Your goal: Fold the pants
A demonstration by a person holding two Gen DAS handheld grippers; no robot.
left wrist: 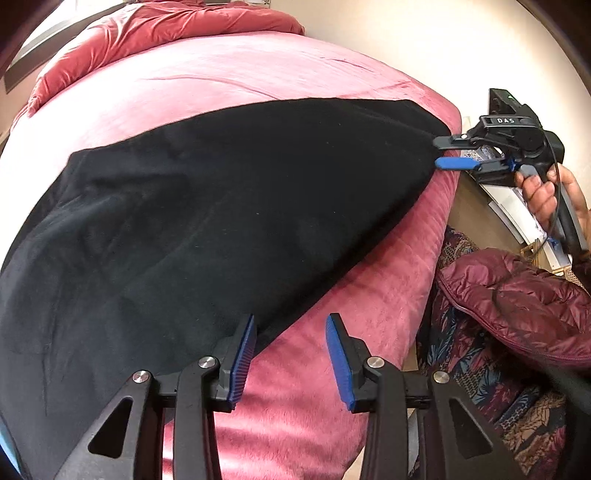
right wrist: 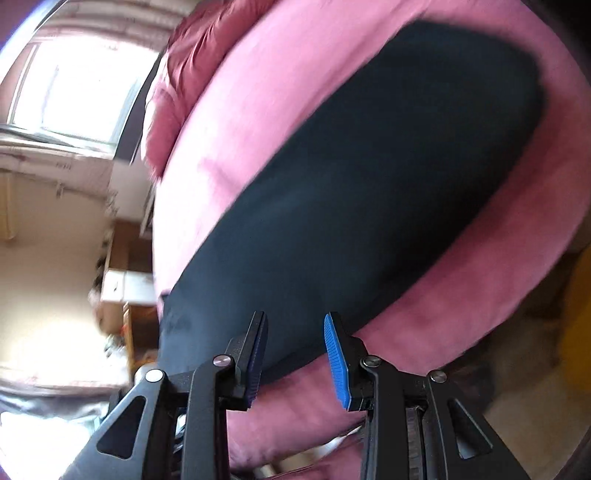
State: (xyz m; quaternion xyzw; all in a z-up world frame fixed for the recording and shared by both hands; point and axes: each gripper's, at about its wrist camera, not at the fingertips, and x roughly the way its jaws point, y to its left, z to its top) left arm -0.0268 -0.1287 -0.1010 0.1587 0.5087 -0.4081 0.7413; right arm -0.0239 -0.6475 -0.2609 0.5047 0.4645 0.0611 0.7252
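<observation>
Red duvet (left wrist: pixel 155 33): bunched at the far left end of the bed, against the wall below a bright window (right wrist: pixel 74 81).
Pink blanket (left wrist: pixel 229 74): plush cover over the whole bed, showing on all sides of the dark garment.
Black pants (left wrist: pixel 207 221): spread flat across the blanket in a long folded band, one end near the left edge of the left wrist view, the other tapering to a corner at the bed's right edge.
Left gripper (left wrist: pixel 290 360): jaws parted, nothing clamped; its left blue pad sits at the near edge of the pants, its right pad over bare blanket.
Right gripper (left wrist: pixel 445 153): at the right corner of the pants, jaws apart with the cloth corner just at their tips, not pinched; in its own blurred view (right wrist: pixel 295 356) the pads stand apart above the hem.
Person's hand (left wrist: pixel 550 195): wrapped around the right gripper's handle, beyond the bed edge.
Maroon puffer jacket (left wrist: pixel 517 299): lying off the bed at the right, on a patterned fabric (left wrist: pixel 480 369).
</observation>
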